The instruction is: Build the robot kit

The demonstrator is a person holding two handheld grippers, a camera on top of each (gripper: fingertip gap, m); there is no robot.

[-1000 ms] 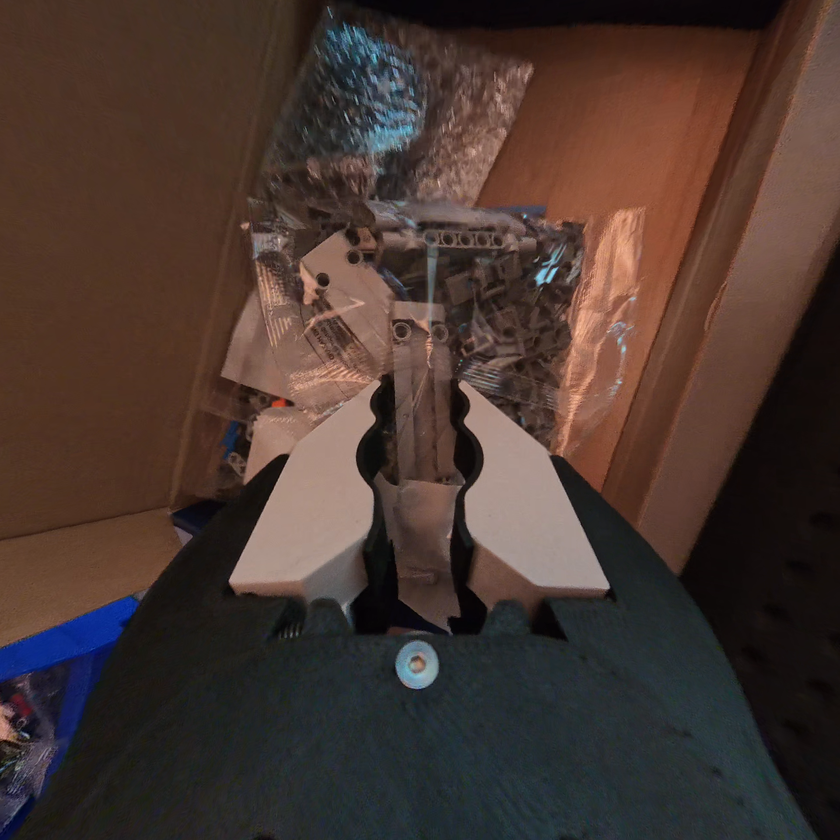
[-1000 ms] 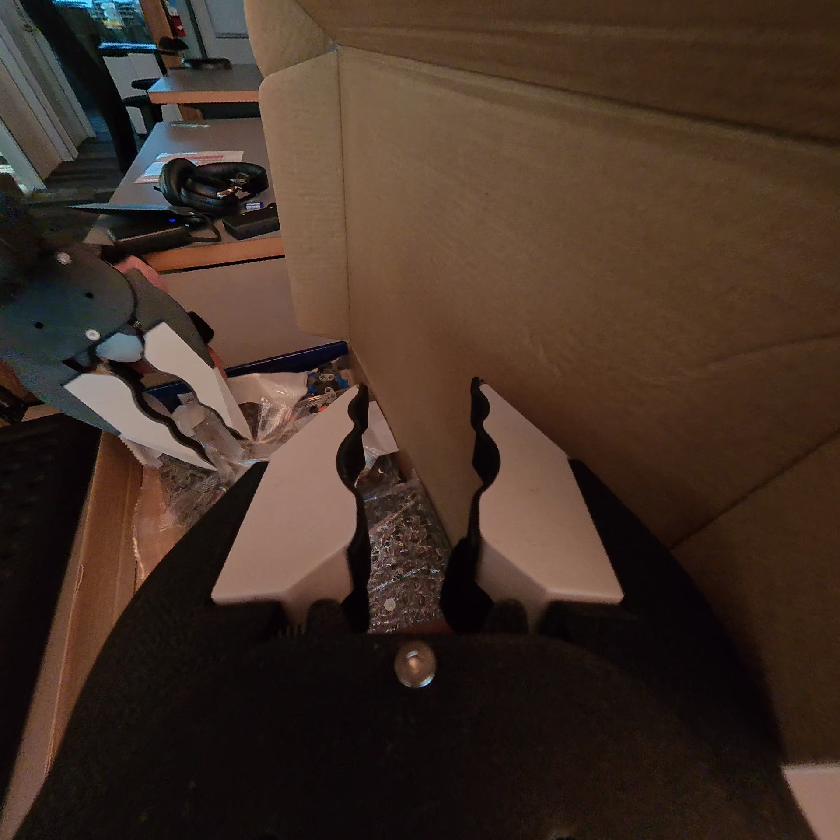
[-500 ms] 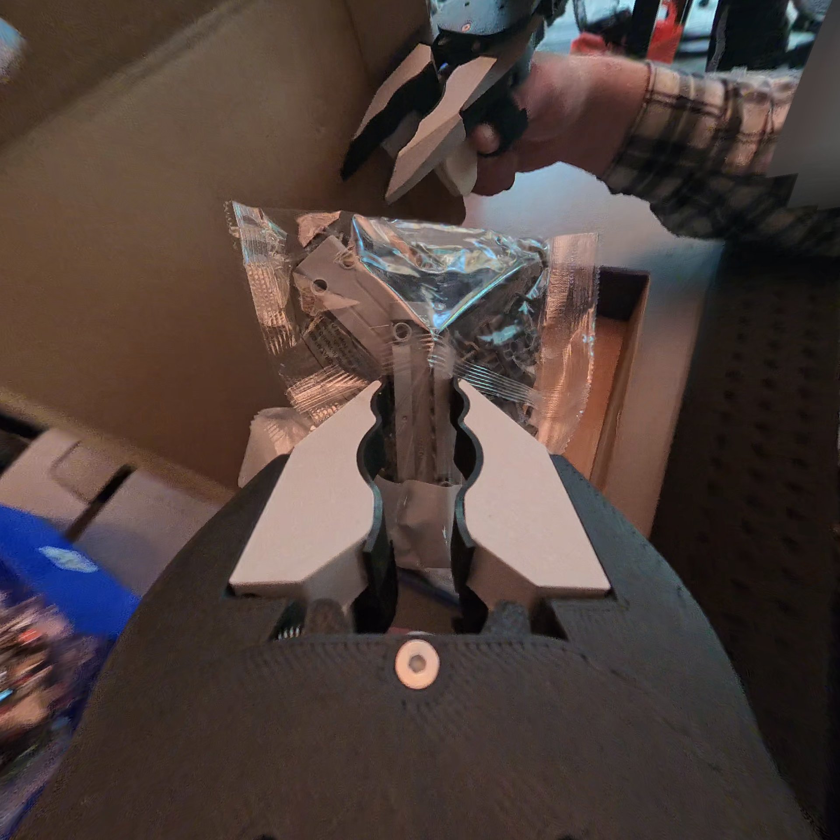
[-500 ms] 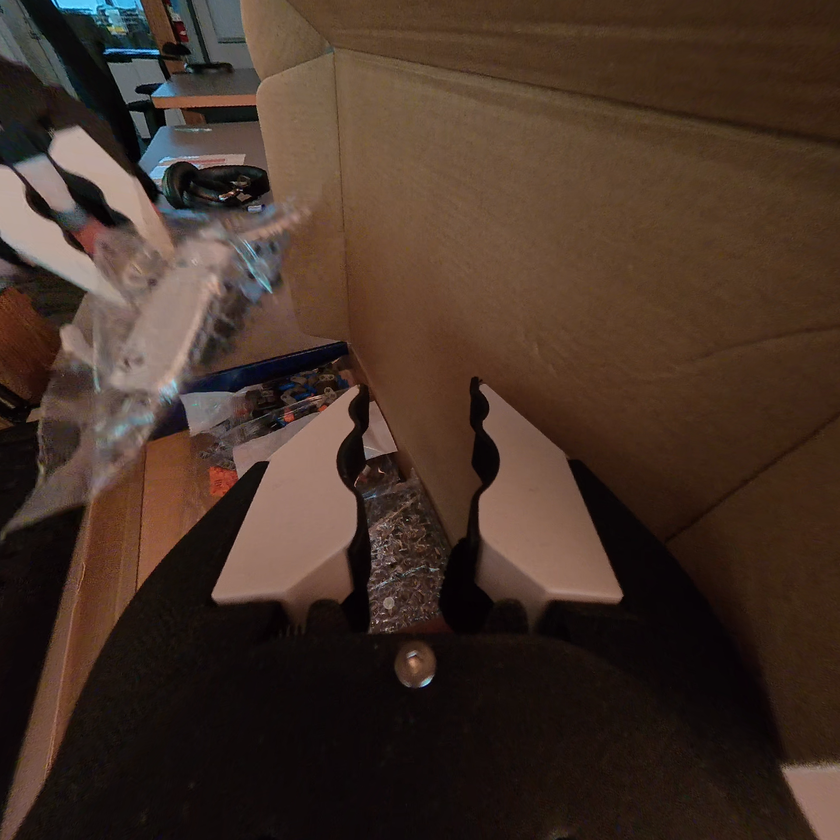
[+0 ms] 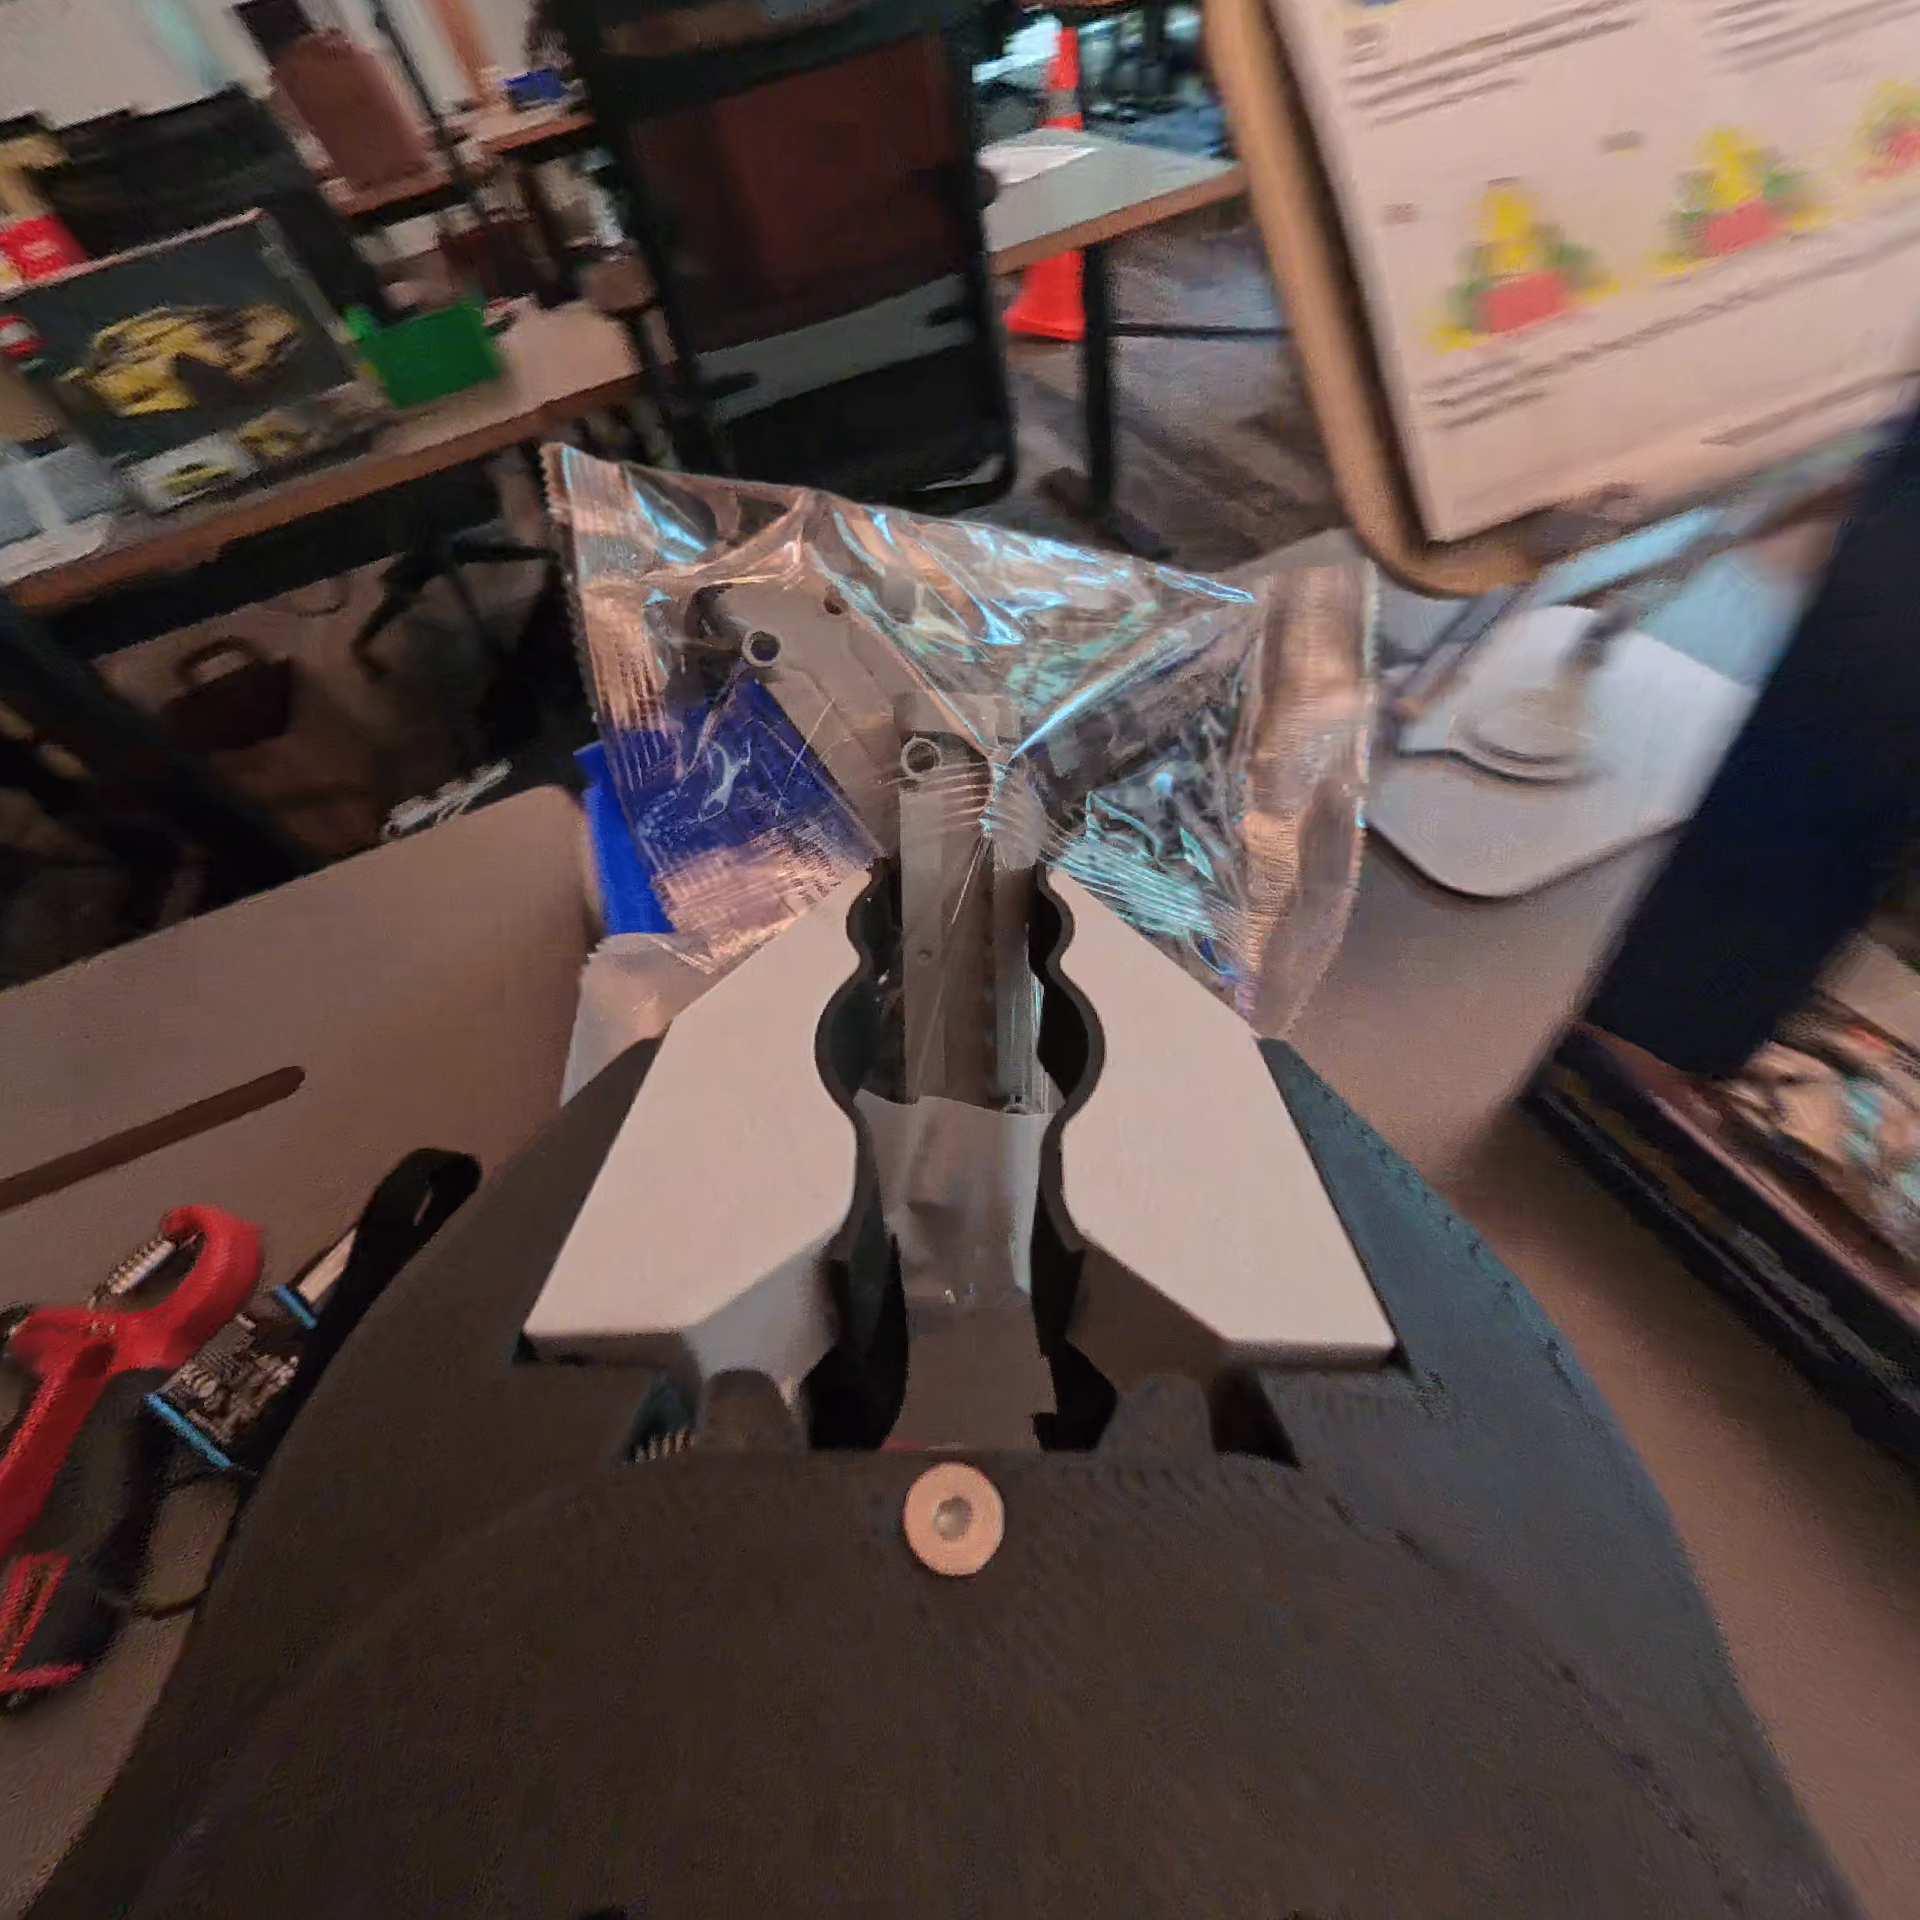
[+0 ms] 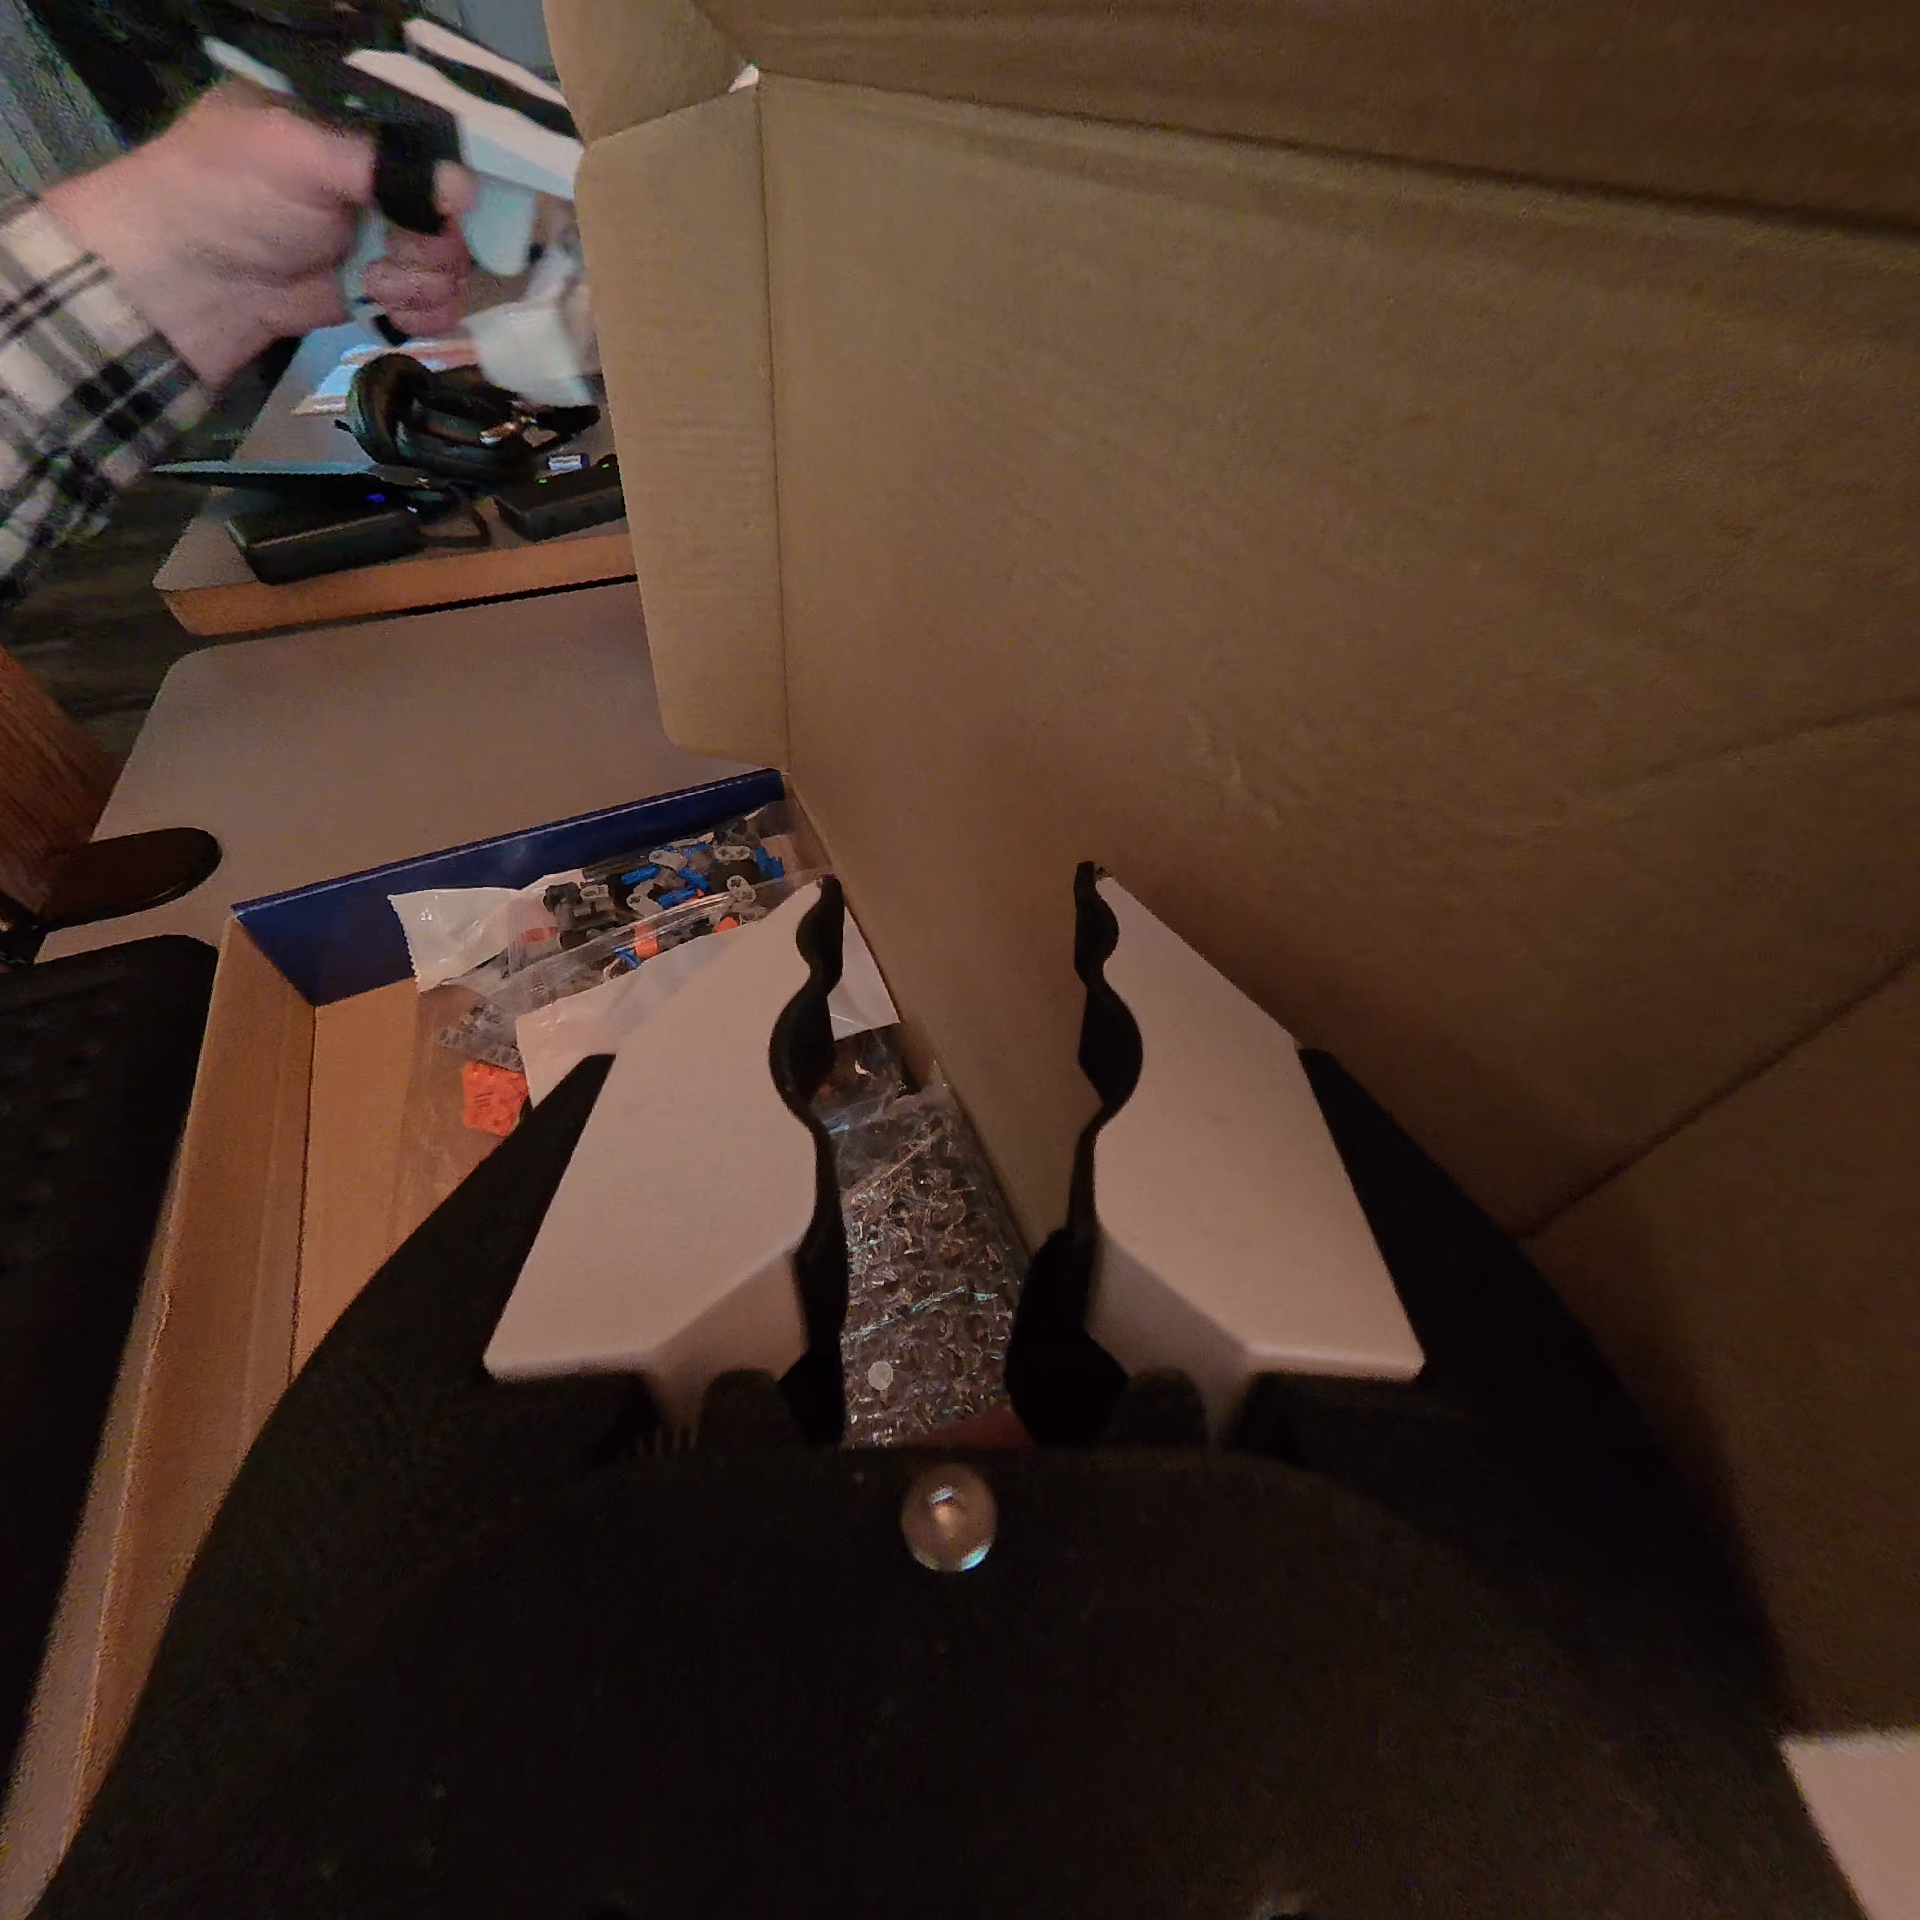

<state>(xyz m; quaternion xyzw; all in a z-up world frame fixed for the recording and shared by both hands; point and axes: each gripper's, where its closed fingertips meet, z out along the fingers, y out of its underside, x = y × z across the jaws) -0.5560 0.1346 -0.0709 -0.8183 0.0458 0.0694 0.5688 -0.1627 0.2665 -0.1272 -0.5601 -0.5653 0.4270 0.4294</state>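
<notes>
My left gripper (image 5: 956, 883) is shut on a clear plastic bag of grey building parts (image 5: 935, 707) and holds it in the air above the table, outside the box. My right gripper (image 6: 951, 883) is open and empty, low inside an open cardboard box (image 6: 260, 1122), close to its tall raised flap (image 6: 1299, 520). Under it lie a clear bag of small dark parts (image 6: 925, 1247) and a bag of blue, black and orange parts (image 6: 644, 904). The left gripper (image 6: 468, 135), held by a person's hand (image 6: 229, 218), shows blurred at the top left of the right wrist view.
A red-and-black tool (image 5: 94, 1382) lies at the lower left of the left wrist view beside a cardboard flap (image 5: 291, 1018). A printed carton (image 5: 1610, 239), a black chair (image 5: 821, 249) and cluttered tables (image 5: 312, 436) stand beyond. Headphones (image 6: 436, 416) lie on a far table. About 40 centimetres separates my left fingertips from my right. To reach the printed carton (image 5: 1610, 239) in a straight line is about 20 centimetres for my right fingers, about 35 centimetres for my left.
My left gripper has lifted the bag of grey parts up out of the box and swung it away towards the room. My right gripper has stayed still and open.
</notes>
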